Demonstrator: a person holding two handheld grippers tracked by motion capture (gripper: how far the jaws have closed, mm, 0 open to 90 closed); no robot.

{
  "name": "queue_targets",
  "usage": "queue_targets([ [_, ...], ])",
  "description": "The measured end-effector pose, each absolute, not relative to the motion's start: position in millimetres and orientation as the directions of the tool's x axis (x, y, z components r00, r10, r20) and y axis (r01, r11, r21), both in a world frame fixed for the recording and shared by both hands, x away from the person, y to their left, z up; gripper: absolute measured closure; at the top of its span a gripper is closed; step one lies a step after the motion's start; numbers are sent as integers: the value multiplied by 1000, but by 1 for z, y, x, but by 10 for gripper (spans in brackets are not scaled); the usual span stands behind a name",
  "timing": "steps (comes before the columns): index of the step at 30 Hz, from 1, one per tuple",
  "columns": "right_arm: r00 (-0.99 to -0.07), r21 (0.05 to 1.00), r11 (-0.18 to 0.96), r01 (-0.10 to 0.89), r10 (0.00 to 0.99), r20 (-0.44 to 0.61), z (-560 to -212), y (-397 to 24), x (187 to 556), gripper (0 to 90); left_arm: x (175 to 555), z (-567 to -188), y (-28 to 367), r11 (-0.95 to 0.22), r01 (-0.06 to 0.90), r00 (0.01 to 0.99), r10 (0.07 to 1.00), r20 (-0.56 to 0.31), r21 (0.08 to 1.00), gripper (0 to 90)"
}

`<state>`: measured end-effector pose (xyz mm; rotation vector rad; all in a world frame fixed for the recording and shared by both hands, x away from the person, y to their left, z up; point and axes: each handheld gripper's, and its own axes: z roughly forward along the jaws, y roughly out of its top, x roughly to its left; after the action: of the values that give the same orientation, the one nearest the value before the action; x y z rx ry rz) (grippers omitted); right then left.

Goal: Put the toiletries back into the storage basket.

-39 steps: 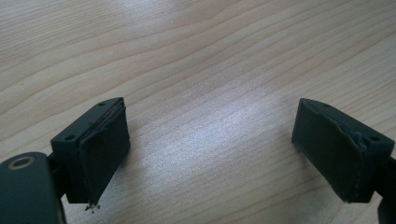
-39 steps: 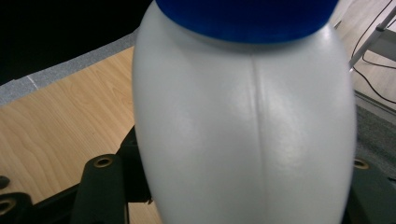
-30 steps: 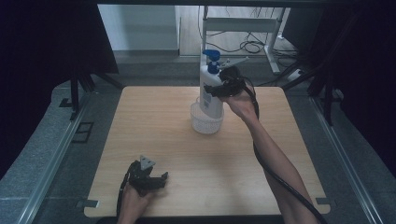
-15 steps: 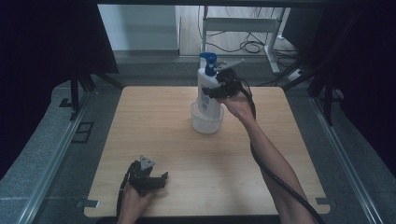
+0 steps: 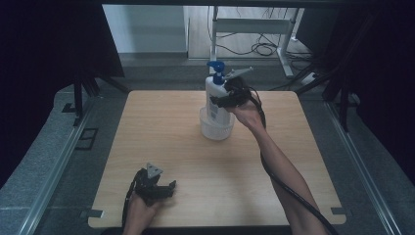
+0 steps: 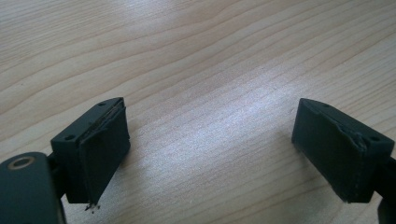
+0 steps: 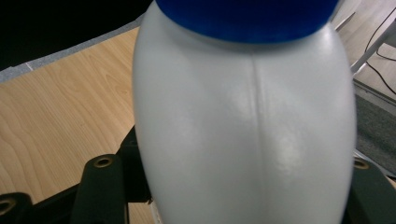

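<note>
**One bottle gripped at table centre; second gripper idle at lower left**

High view: One wooden table (image 5: 161, 127) is occupying the middle of the frame. One white pump bottle (image 5: 215, 100) with a blue pump head (image 5: 216, 66) is standing upright just above the frame centre, its base sitting inside one clear round container (image 5: 216, 128). The right gripper (image 5: 228, 99) is reaching in from the right side and is closing on the bottle body, with the person's right forearm (image 5: 284, 176) running down toward the lower right corner and one black cable (image 5: 286, 188) trailing along it. The left gripper (image 5: 155, 188) is lying low over the table at the lower left, held by the left hand (image 5: 139, 208), well apart from the bottle. Two grippers are counted in total.

Left gripper view: Two black jaws are rising from the bottom corners, standing wide apart, released. One pad (image 6: 105, 149) is showing a frayed lower edge. Bare wood grain is lying between the jaws.

Right gripper view: The single white bottle (image 7: 243, 135) is sitting between the two jaws, one at each lower corner, both pressing against its sides, so the claw is grasping the bottle. The blue collar (image 7: 247, 18) is crossing the top edge. The table surface (image 7: 60, 116) is showing at the left.
</note>
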<state>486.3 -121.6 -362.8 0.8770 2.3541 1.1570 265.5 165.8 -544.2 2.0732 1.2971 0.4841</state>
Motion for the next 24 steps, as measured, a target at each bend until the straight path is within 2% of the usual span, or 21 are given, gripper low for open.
queue_targets([
  [24,-759,793,493,357,649,-61,-398,-118,487,382,265,-544,166,-312,661,446,895,-23,682,108],
])
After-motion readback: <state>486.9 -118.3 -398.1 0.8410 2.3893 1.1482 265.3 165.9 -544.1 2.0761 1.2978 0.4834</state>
